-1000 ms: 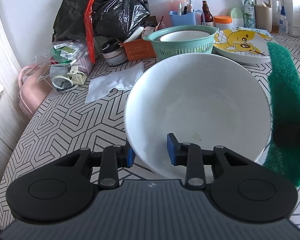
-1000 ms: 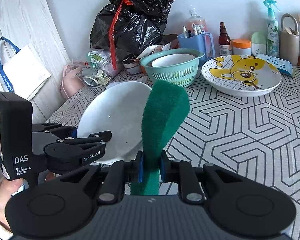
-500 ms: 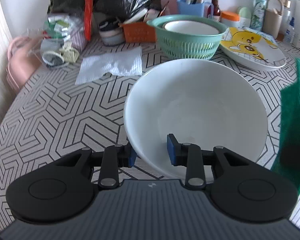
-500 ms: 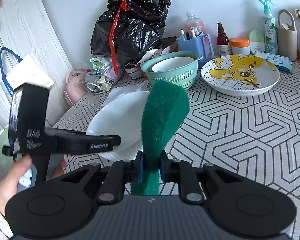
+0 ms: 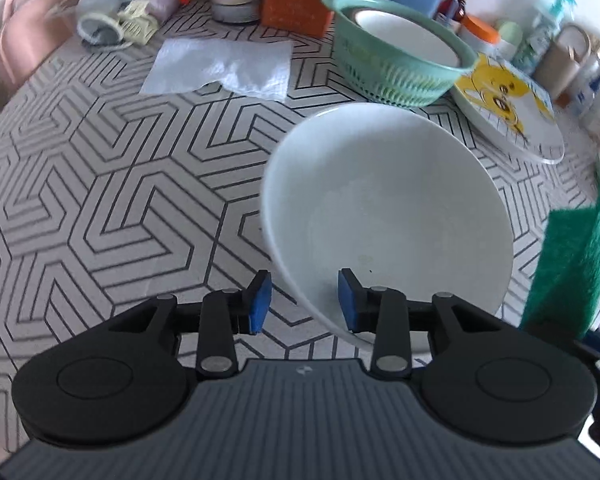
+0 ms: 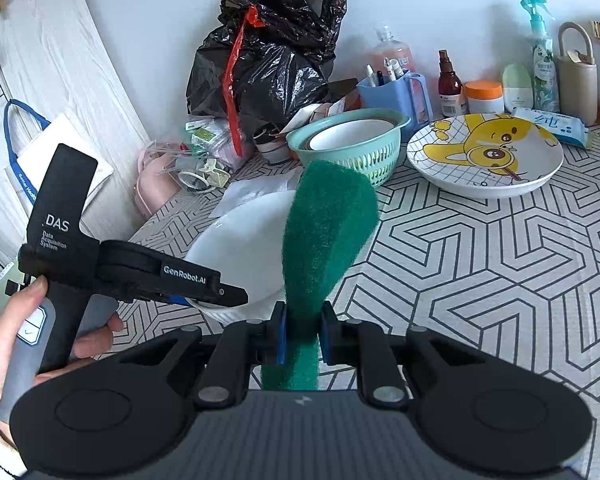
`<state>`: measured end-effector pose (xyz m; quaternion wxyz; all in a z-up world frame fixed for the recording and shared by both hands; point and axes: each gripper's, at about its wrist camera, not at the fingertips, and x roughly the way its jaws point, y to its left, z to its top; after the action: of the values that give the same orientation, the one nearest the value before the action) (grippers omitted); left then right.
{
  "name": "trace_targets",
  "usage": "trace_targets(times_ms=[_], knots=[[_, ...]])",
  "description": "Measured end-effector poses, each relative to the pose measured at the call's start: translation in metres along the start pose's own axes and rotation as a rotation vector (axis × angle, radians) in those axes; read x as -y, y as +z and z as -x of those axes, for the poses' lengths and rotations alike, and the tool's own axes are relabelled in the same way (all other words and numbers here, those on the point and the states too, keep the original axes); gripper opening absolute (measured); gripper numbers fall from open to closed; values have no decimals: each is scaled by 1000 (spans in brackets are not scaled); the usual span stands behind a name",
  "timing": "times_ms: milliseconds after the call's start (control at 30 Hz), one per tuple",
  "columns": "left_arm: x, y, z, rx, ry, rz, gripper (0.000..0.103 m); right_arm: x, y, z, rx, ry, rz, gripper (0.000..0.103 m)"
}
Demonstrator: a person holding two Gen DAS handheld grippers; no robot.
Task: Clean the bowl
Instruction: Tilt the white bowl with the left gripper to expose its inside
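Closest to you, your right gripper (image 6: 302, 338) has its blue pads pinched tight on the lower part of a green scouring pad (image 6: 324, 236), which stands up from the jaws and curls over at its top; just to the left of that pad, your left gripper (image 5: 305, 300) straddles the near rim of the white bowl (image 5: 388, 216), one blue pad outside the wall and one inside, and whether they actually press on the rim you cannot tell from these views; your left hand (image 6: 8, 344) wraps the handle of that tool; the bowl sits tipped, its opening turned toward the left wrist camera, over the geometric-patterned tablecloth (image 5: 100, 200); beyond it lies a white paper towel (image 5: 224, 66); farther back stands a mint-green colander (image 6: 352, 140) with a white bowl inside, and beside it a plate with a yellow cartoon figure (image 6: 488, 156); against the wall sit a black rubbish bag (image 6: 268, 44) and a row of bottles.
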<state>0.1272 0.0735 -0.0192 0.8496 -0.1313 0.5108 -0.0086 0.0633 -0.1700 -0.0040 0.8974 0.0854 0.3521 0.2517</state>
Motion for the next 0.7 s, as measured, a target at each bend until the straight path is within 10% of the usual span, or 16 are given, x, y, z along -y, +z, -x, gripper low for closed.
trace_targets(times_ms=[400,700], knots=[[-7,-12,-8,84,-64,95,23,1,-2,1,-11,-11,0,16],[6,-35,2,273,32,-94,20,-5,-5,7,-6,-3,13,16]])
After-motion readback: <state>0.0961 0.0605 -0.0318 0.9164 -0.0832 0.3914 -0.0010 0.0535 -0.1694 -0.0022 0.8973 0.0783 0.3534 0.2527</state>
